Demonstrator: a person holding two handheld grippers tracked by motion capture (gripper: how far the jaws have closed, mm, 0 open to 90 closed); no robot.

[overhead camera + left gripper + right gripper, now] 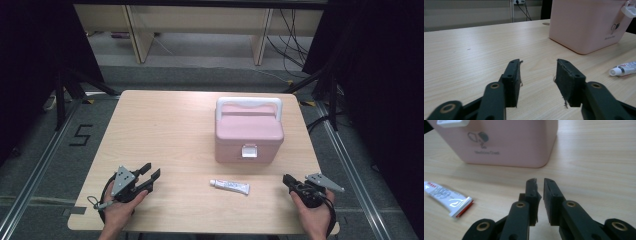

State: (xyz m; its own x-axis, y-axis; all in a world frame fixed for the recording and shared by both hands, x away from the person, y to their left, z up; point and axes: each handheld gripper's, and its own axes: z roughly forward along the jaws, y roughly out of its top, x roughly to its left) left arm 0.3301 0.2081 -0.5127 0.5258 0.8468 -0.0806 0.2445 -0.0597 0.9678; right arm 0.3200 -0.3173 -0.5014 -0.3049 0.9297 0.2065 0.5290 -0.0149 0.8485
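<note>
Pale wood table (pixel 165 130), dark curtains at either side, shelving behind. At the near left edge the left gripper (pixel 151 176) rests low on the wood, its jaws standing well apart with nothing between them, pointing toward the middle of the table. Right of it, near the front edge, lies a small white tube (pixel 229 186), cap end toward the left gripper. Behind the tube stands a pink box (pixel 249 131), lid down, white latch shut, white handle folded back. At the near right edge the right gripper (pixel 286 179) also rests on the table, jaws nearly together and empty. Nothing seems begun: both grippers sit at rest. Likely next comes the latch, which calls for a gripper reaching forward to the box front.
</note>
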